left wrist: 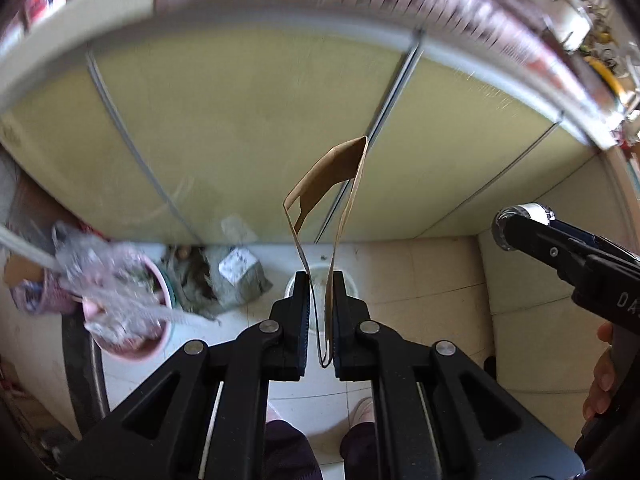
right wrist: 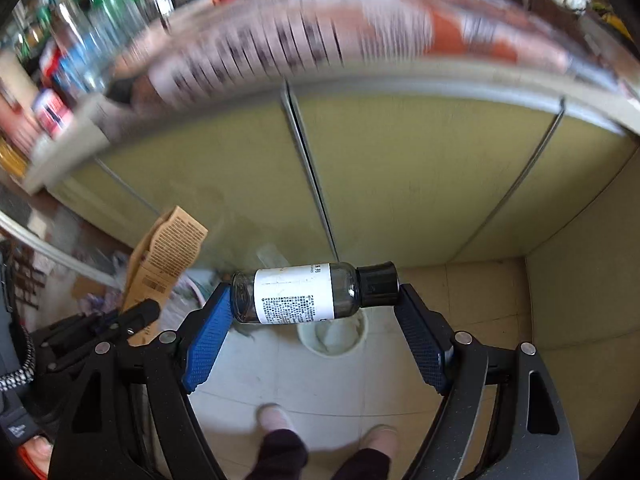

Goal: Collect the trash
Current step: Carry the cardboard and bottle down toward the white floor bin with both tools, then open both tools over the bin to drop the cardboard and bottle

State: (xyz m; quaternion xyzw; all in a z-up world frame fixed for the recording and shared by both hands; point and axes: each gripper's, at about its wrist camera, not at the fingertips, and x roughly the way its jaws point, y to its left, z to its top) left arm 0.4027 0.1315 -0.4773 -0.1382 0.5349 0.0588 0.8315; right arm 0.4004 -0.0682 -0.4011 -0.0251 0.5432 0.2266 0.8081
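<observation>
Pale tiled floor (left wrist: 440, 280) runs up to yellow-green cabinet doors (left wrist: 240, 140). On it: small white bucket (right wrist: 334, 336), pink bin (left wrist: 132, 344) stuffed with crumpled plastic, grey wrapped block (left wrist: 238, 276) among debris at the cabinet foot. Two slippered feet (right wrist: 274, 416) stand on the tiles.
</observation>
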